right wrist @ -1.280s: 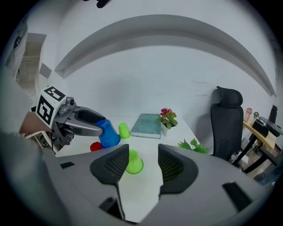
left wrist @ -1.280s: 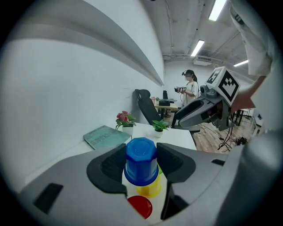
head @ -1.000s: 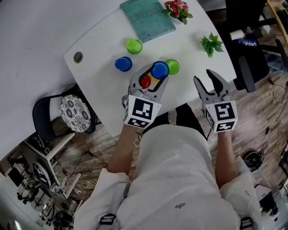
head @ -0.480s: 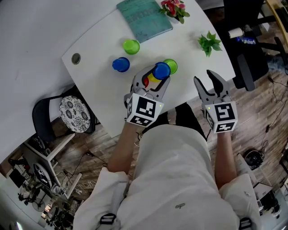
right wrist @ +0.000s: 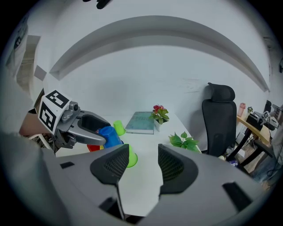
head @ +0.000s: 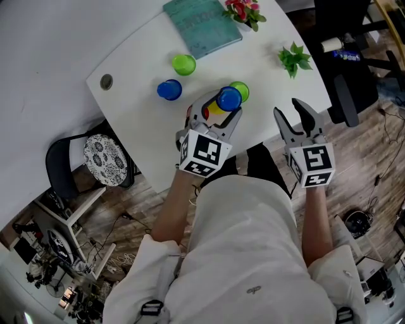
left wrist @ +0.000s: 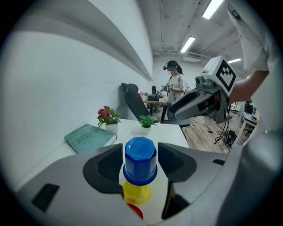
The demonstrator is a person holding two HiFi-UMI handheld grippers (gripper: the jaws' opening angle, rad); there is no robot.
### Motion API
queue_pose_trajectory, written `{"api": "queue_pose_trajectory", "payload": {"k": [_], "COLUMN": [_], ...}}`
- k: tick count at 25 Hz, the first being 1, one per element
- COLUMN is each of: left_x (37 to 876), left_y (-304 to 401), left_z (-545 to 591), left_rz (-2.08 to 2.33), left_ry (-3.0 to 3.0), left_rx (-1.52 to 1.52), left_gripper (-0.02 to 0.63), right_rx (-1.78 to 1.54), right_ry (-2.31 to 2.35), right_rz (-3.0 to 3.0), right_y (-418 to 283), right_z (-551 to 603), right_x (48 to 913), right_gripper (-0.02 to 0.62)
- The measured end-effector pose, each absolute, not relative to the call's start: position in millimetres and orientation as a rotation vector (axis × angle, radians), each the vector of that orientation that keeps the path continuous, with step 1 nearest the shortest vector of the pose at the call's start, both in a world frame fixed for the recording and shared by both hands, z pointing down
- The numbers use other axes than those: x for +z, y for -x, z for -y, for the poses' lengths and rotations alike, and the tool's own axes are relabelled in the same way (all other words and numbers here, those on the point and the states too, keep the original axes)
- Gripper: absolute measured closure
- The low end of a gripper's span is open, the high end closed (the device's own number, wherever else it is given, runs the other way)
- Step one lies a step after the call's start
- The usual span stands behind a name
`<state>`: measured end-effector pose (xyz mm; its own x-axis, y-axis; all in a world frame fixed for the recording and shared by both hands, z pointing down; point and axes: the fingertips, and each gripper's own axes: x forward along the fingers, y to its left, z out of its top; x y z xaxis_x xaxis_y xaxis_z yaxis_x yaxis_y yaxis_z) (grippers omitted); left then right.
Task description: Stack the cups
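Note:
An upturned blue cup [left wrist: 140, 160] sits on a yellow cup [left wrist: 136, 193], with a red cup [left wrist: 135, 212] under that. The stack stands near the table's front edge. My left gripper [left wrist: 140, 152] has just been opening; its jaws flank the blue cup [head: 229, 99] with a thin gap on each side. A green cup [head: 240, 90] stands just behind the stack. Farther left are a second blue cup [head: 169, 89] and another green cup [head: 183, 64]. My right gripper [head: 290, 111] hovers open and empty off the table's right front edge.
A teal book [head: 202, 25] and a pot of red flowers [head: 243, 11] lie at the back of the white table [head: 145, 107]. A small green plant [head: 294, 59] stands at the right. A black office chair [right wrist: 219, 119] is beyond the table.
The left jaws stand slightly wider around the blue cup, which stays on the stack. Both hands have barely moved.

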<state>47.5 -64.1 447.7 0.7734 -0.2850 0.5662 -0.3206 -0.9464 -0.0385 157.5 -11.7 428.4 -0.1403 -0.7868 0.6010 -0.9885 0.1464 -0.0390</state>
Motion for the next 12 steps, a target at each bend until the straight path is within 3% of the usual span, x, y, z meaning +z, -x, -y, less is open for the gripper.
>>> {"api": "queue_pose_trajectory", "payload": {"k": [12], "left_x": [434.4], "left_y": [-27.5], "left_z": [57.9], "left_rz": [0.509], "left_ry": [-2.908], "left_rx": [0.833], "left_gripper": [0.356], "right_rx": [0.588], "right_ry": [-1.683], "right_rz": [2.012], "right_y": [-151.5], "right_z": [18.9], "right_x": [425.2], "right_gripper": [0.385]}}
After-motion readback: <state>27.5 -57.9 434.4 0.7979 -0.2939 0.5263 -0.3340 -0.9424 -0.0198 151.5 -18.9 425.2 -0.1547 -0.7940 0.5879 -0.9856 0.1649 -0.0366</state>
